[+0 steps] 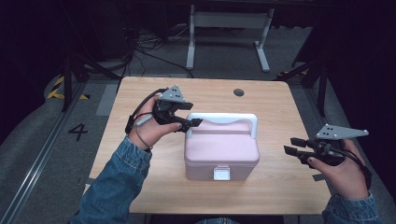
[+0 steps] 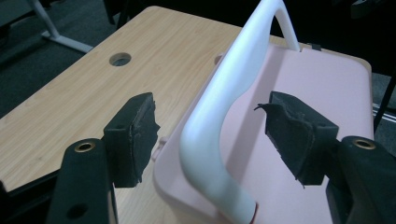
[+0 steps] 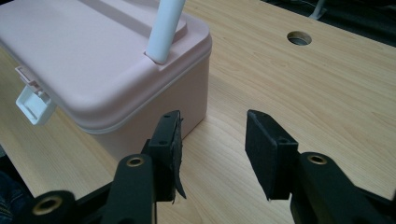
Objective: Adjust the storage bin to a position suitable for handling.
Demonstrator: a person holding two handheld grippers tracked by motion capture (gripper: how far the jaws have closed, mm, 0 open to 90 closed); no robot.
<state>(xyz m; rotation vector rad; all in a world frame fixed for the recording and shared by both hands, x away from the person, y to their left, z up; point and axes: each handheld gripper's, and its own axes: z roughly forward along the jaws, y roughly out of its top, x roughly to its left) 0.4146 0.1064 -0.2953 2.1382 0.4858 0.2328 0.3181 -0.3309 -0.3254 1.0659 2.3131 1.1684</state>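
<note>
- Left gripper [image 2: 212, 133]: jaws spread wide, pads clear of contact.
- White handle [image 2: 224, 107] of pink box [image 2: 322, 88] stands between the jaws, raised, touching neither pad.
- Wooden table [image 2: 88, 88] beneath, round hole [image 2: 120, 59] visible.

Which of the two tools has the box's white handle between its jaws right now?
The left tool, at the box's back left corner. Its open pads straddle the white handle without pressing it. The right tool hangs open, clear of the pink box.

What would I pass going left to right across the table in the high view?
Left gripper → pink box → right gripper, both with jaws open and holding nothing.
</note>
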